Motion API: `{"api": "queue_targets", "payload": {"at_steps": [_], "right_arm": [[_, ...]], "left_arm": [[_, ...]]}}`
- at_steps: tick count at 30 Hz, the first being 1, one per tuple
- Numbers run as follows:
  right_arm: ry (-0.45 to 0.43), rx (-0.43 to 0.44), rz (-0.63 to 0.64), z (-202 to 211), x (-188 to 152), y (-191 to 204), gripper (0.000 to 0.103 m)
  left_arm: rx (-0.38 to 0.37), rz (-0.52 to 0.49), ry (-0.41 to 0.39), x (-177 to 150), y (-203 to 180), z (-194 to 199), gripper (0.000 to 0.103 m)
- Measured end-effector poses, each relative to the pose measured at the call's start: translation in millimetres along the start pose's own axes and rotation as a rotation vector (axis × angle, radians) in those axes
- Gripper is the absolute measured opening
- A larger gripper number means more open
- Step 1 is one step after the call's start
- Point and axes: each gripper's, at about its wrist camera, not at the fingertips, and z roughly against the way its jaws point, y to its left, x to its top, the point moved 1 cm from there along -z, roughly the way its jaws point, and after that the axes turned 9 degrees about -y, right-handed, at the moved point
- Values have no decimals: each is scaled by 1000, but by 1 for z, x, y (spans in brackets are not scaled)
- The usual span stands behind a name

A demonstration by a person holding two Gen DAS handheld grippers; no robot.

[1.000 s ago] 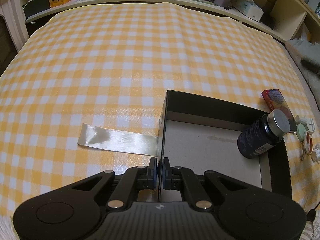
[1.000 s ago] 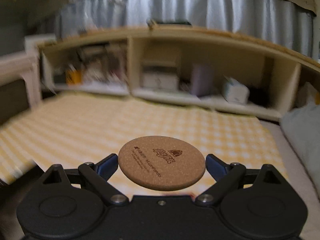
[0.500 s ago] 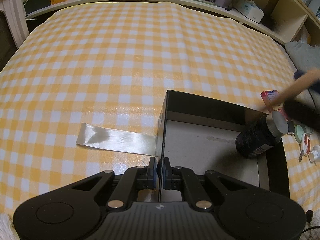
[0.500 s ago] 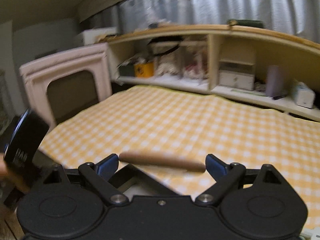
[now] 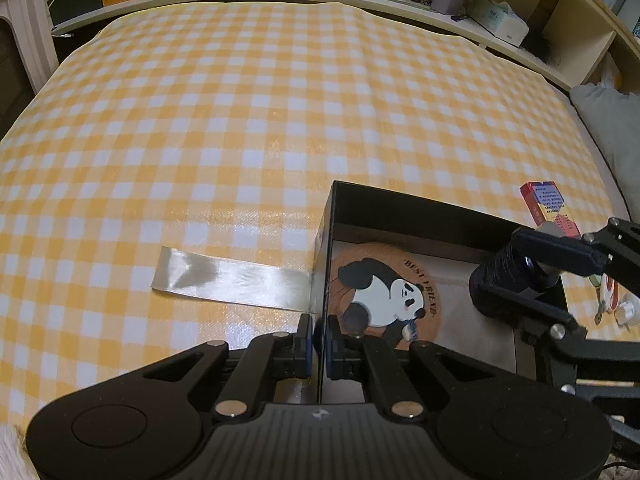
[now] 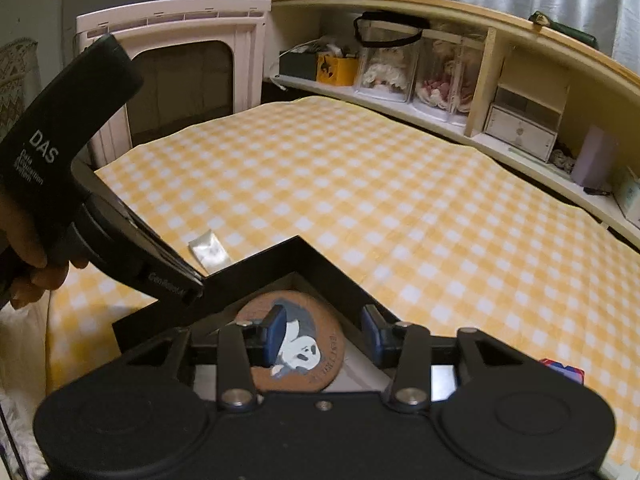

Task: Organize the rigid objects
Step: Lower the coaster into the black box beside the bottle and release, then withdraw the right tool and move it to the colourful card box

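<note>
My left gripper (image 5: 318, 328) is shut on the left wall of the black box (image 5: 420, 202) and holds it still. A round cork coaster (image 5: 384, 284) with a panda picture lies flat on the box floor, picture side up. My right gripper (image 6: 322, 322) hovers over the box with its jaws closing and nothing gripped between them; the coaster (image 6: 304, 344) shows below its fingers. A dark bottle (image 5: 496, 280) lies in the box at the right, partly hidden behind the right gripper's fingers (image 5: 560, 252).
A strip of clear tape (image 5: 232, 280) sticks to the yellow checked cloth left of the box. A red carton (image 5: 550, 208) and small items (image 5: 612, 296) lie right of the box. Shelves (image 6: 520, 128) with bins line the far edge. A grey pillow (image 5: 612, 128) lies at the right.
The right gripper swung over to the box with the coaster. The coaster has left its jaws and now lies panda side up in the box. The jaws have narrowed. The left gripper stayed put.
</note>
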Motion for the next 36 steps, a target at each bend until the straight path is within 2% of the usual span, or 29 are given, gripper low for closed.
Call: {"api": "queue_targets", "payload": {"at_steps": [3,5,9,13,17,22,24,32,36], "right_arm": [[49,36,-3,-3,0,2,42],[119,64,-6,-9,-2,3,36],[233,115,-17,-21,-13,11,17],[325,106,-83,-34,-25,18,6],[386,88,-135,-46,-38,20,5],[329,18,-158,-54,-43,21,4],[305,12,-192,-54,-45,20,4],[275,-1,-129,-43,-42,25,5],[205,1,-130,-27,-27,19,12]], "left_arm": [[-1,0,0,0,0,0,6],[0,0,0,0,1,-1,6],[0,-2,-1,0,1,0,6],[1,-2,-1,0,1,1,6],[3,-6,-1,1,0,1,6],[10,-10,-4,0,0,0,5],[15,-13,-8,1,0,-1,5],[9,-5,-10,-1,0,-1,5],[9,-7,-11,-1,1,0,5]]}}
